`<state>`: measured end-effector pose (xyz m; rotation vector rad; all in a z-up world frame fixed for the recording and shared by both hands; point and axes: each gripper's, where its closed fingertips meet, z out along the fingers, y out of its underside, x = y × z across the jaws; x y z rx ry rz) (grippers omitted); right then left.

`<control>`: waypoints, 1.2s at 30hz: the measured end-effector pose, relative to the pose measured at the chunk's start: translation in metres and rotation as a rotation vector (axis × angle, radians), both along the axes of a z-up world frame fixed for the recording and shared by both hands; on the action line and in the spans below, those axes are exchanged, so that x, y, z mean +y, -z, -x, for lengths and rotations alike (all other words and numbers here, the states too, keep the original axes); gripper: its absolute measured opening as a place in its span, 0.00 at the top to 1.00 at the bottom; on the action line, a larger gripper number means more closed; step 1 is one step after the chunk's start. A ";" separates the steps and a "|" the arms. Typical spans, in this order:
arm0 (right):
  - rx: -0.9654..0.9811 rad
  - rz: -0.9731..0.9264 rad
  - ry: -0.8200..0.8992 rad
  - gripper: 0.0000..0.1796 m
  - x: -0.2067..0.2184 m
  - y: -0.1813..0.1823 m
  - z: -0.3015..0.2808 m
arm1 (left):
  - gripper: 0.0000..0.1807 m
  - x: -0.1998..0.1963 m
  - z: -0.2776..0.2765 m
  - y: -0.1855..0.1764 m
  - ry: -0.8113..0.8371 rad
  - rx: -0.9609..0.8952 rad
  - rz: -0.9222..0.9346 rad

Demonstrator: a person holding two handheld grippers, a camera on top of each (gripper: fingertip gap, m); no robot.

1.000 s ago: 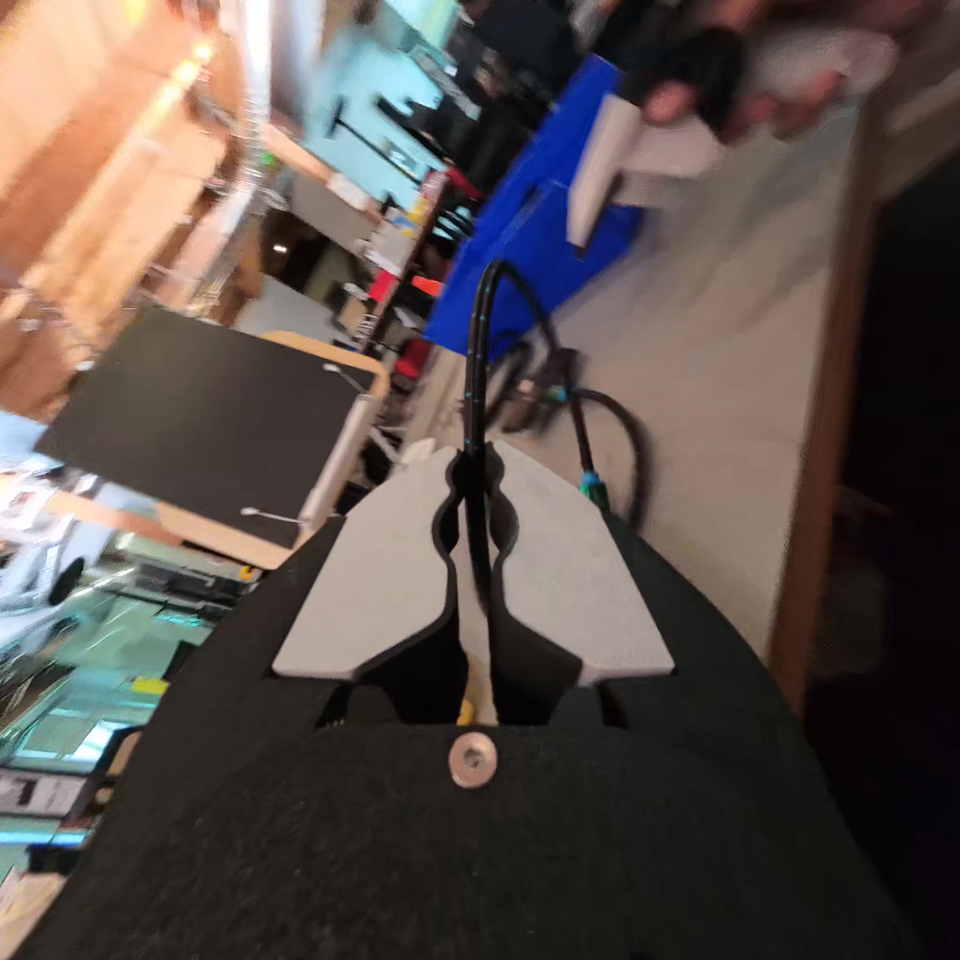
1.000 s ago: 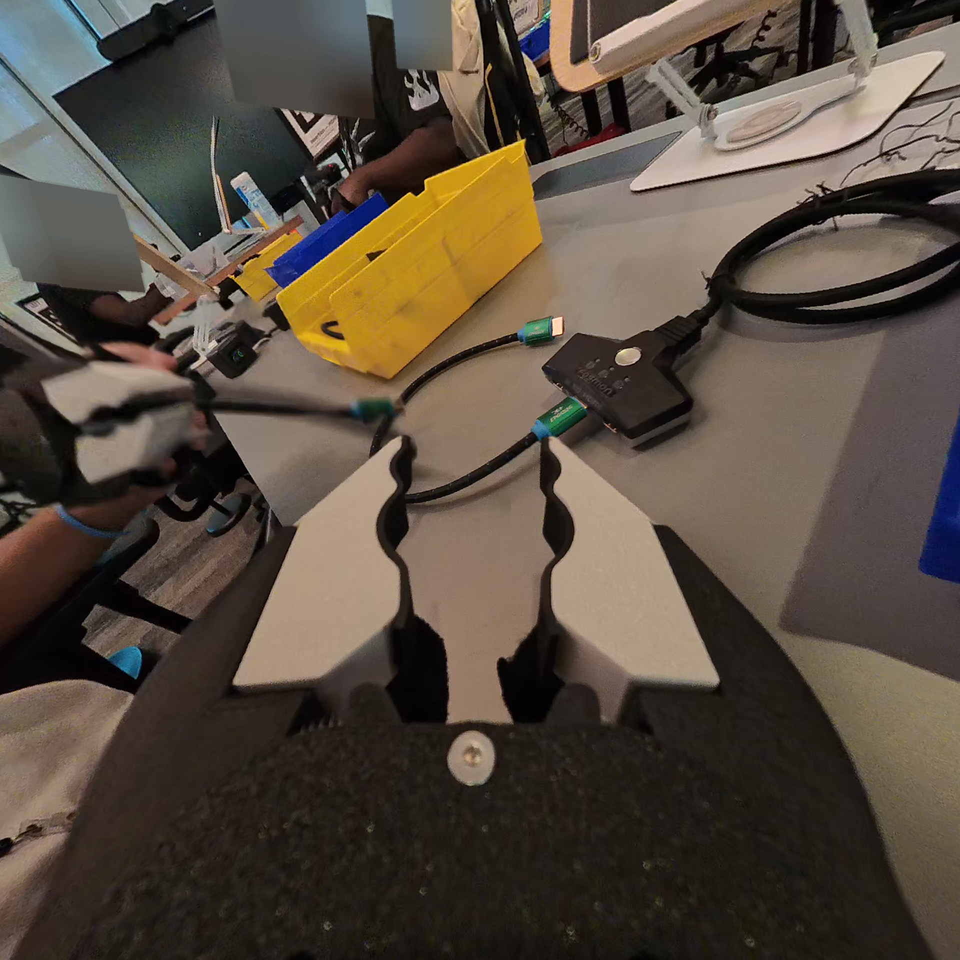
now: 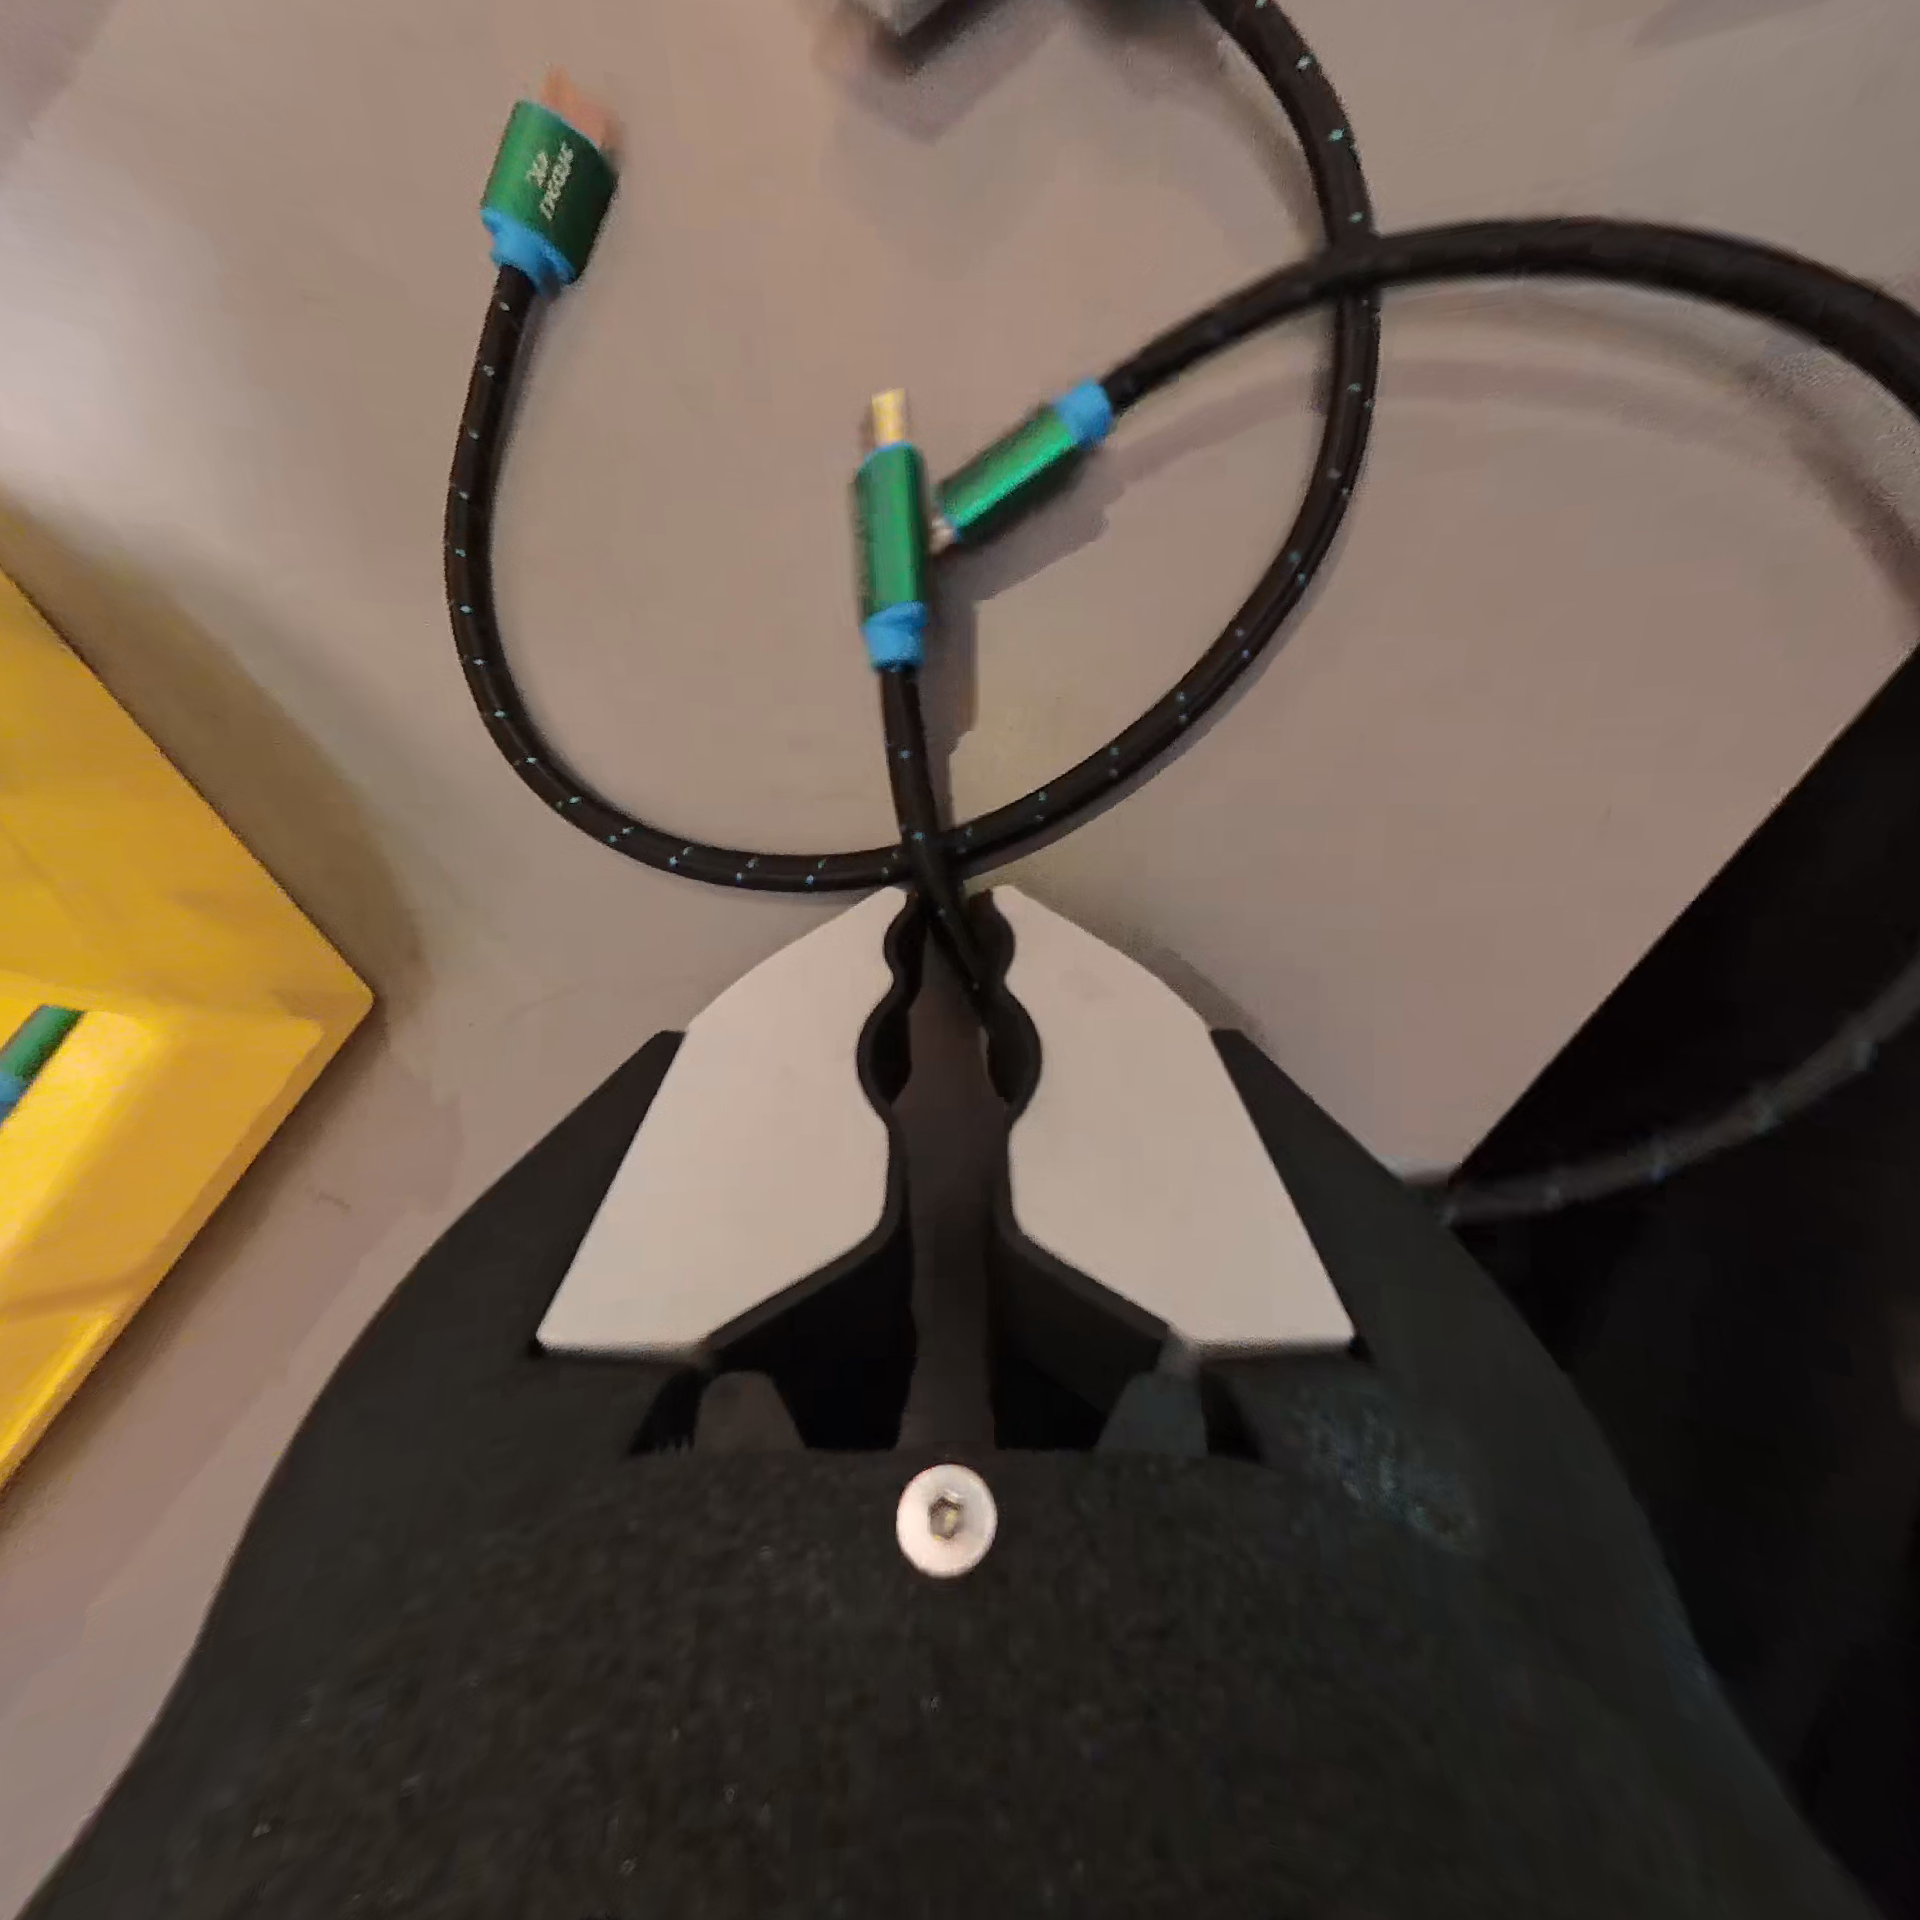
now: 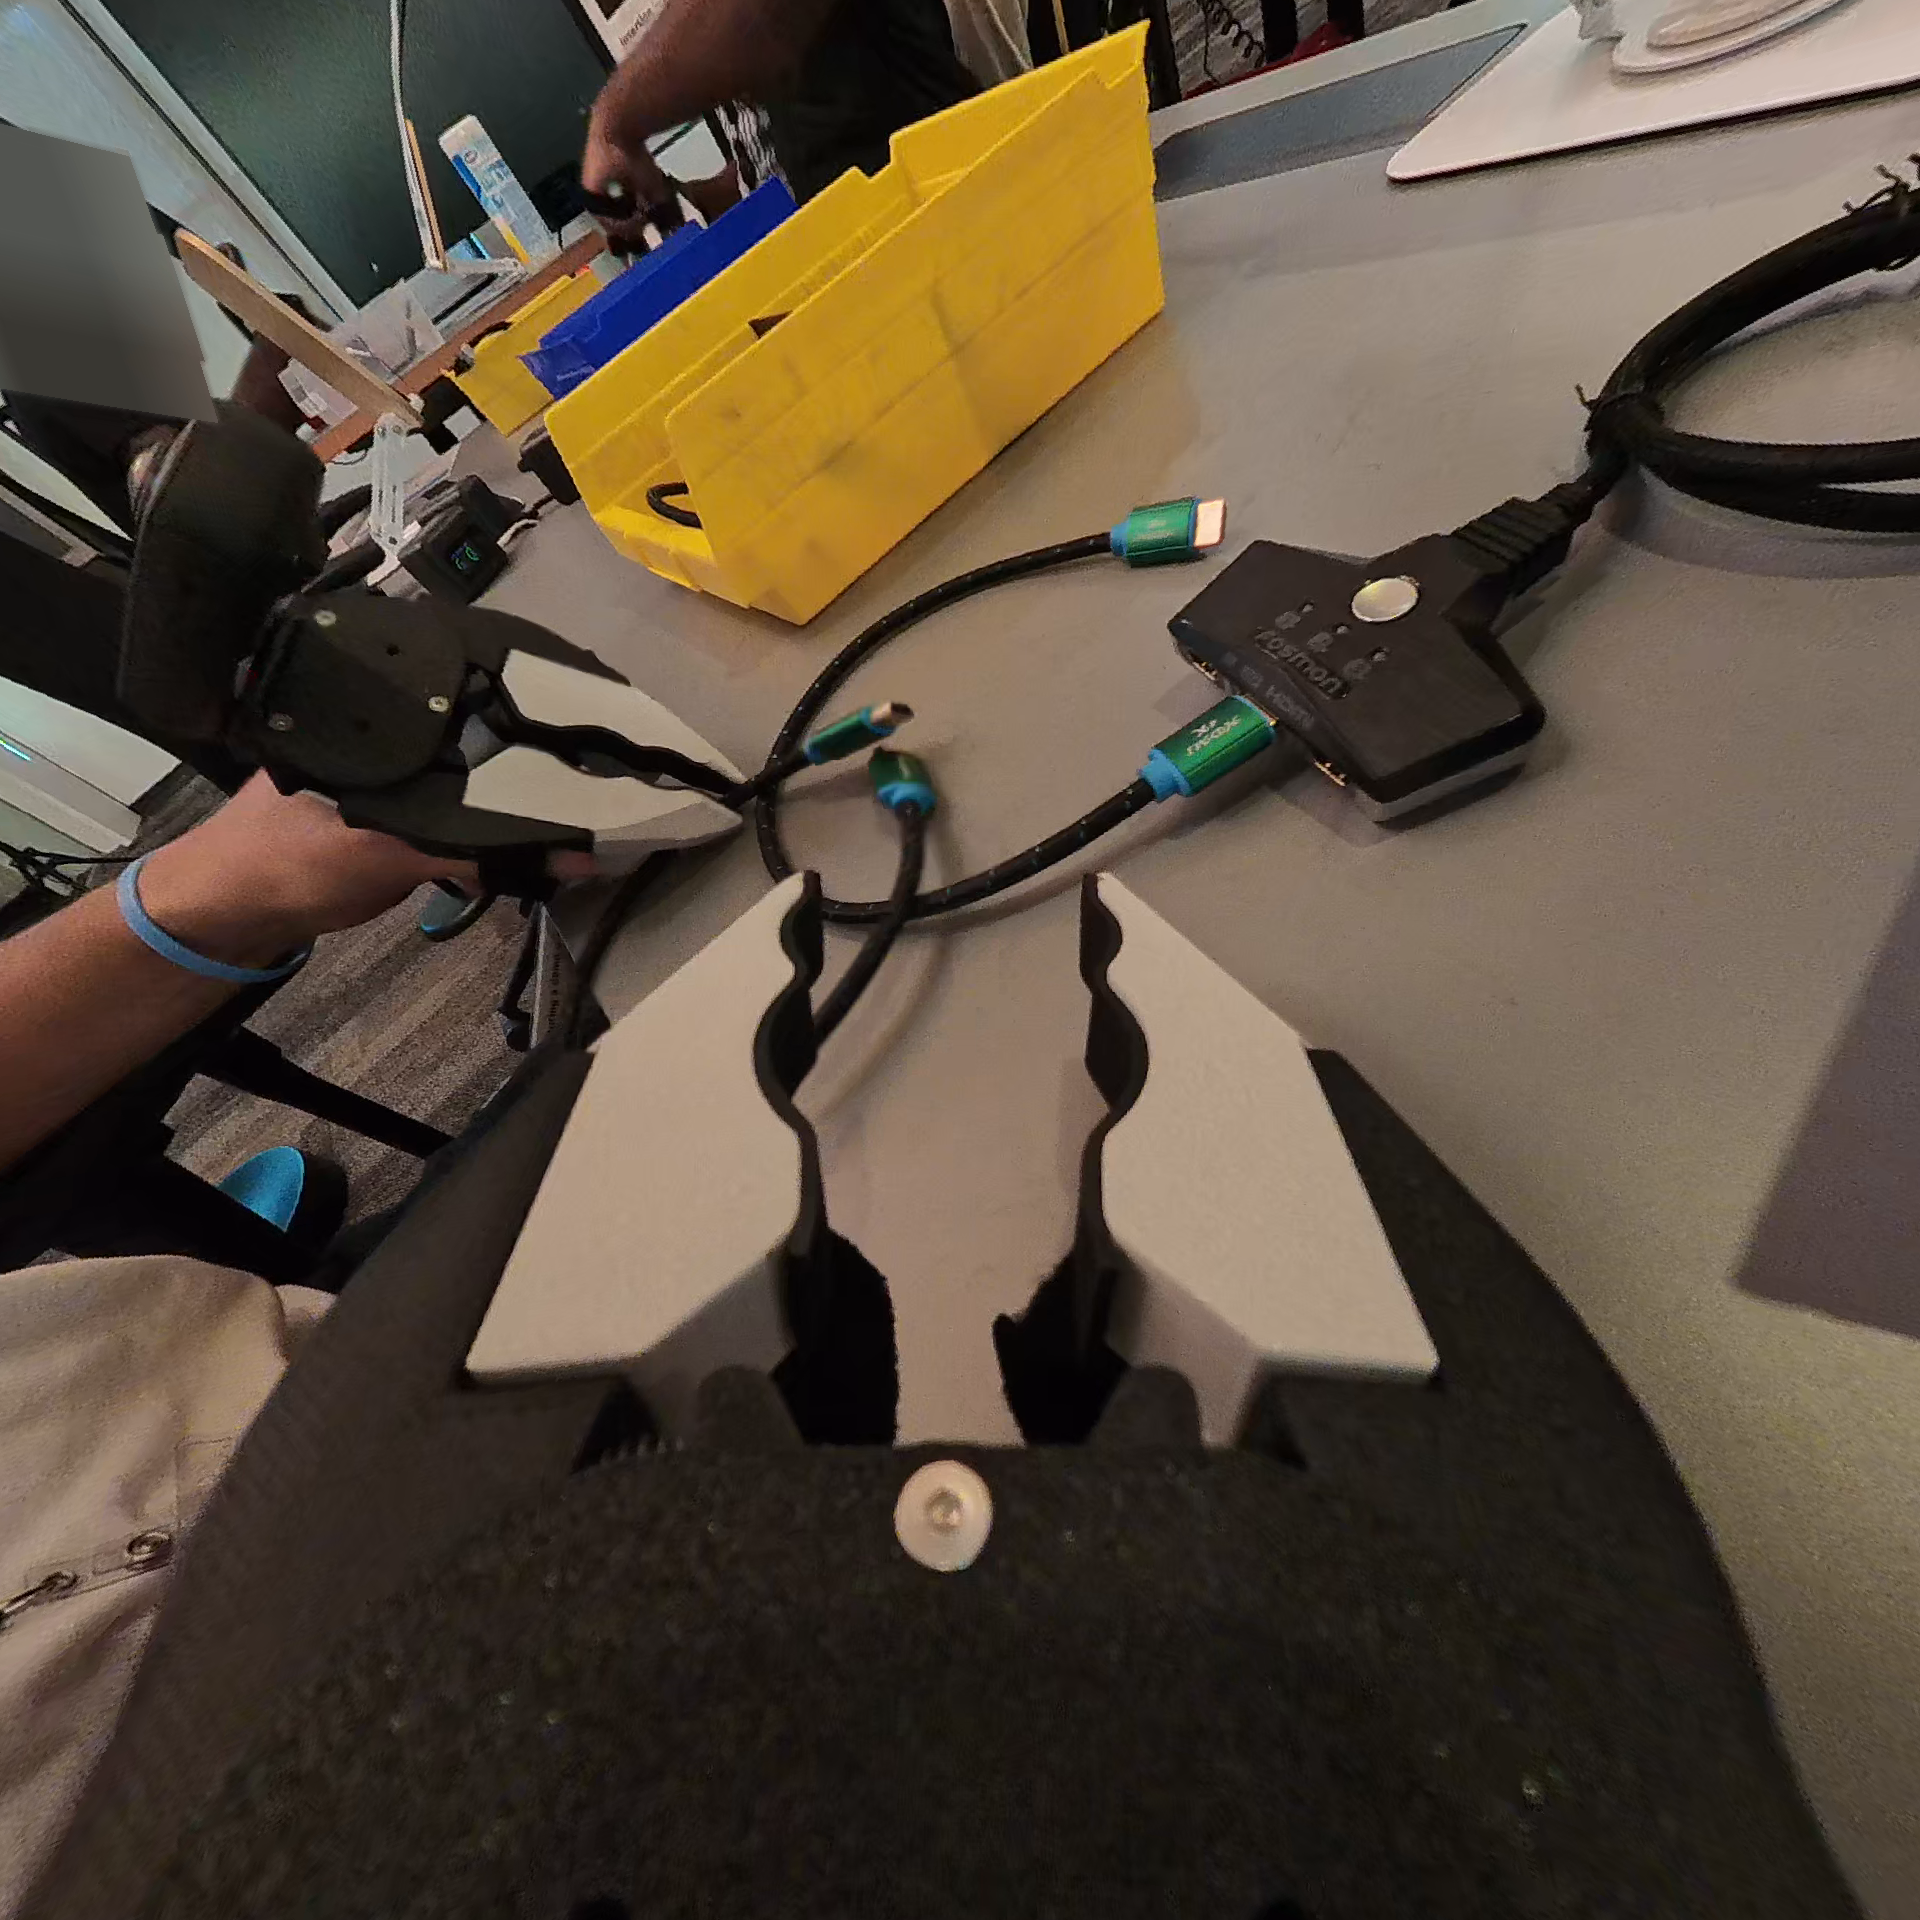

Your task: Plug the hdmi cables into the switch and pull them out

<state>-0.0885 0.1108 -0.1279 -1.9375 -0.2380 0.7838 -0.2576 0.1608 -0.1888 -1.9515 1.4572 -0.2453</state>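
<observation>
- The left gripper (image 3: pixel 940 914) has its fingers pressed together on a thin black braided cable (image 3: pixel 914 769), just behind that cable's green plug (image 3: pixel 890 540); the plug sticks out ahead of the fingertips, above the grey table (image 3: pixel 260 436).
- The right gripper (image 4: pixel 945 894) is spread wide with nothing between its fingers, hovering over the table near the cables.
- The black switch (image 4: pixel 1361 675) sits on the table ahead and to the right of the right gripper, with a thick black cord (image 4: pixel 1662 416) running off its far end.
- One green plug (image 4: pixel 1210 743) is seated in the near side of the switch.
- Another green plug (image 4: pixel 1164 530) lies loose on the table, just beside the switch, towards the yellow bin (image 4: pixel 883 343).
- A further green plug (image 4: pixel 899 779) lies near the left gripper's fingertips.
- A person's hand (image 4: pixel 312 862) holds the left gripper at the table's edge.
</observation>
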 end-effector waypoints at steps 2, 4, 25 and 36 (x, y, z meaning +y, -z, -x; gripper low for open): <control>0.005 0.003 -0.006 0.73 0.000 0.000 0.002 | 0.96 0.010 0.004 -0.011 -0.029 -0.019 -0.042; 0.008 0.001 -0.008 0.73 -0.001 0.000 0.003 | 0.97 0.031 0.017 -0.042 -0.106 -0.081 -0.169; 0.628 -0.007 -0.306 0.72 0.001 -0.082 0.111 | 0.96 -0.021 -0.008 -0.142 0.059 0.009 -1.033; 0.521 -0.060 -0.390 0.94 0.011 -0.082 0.103 | 0.92 -0.049 -0.025 -0.117 0.174 -0.427 -0.364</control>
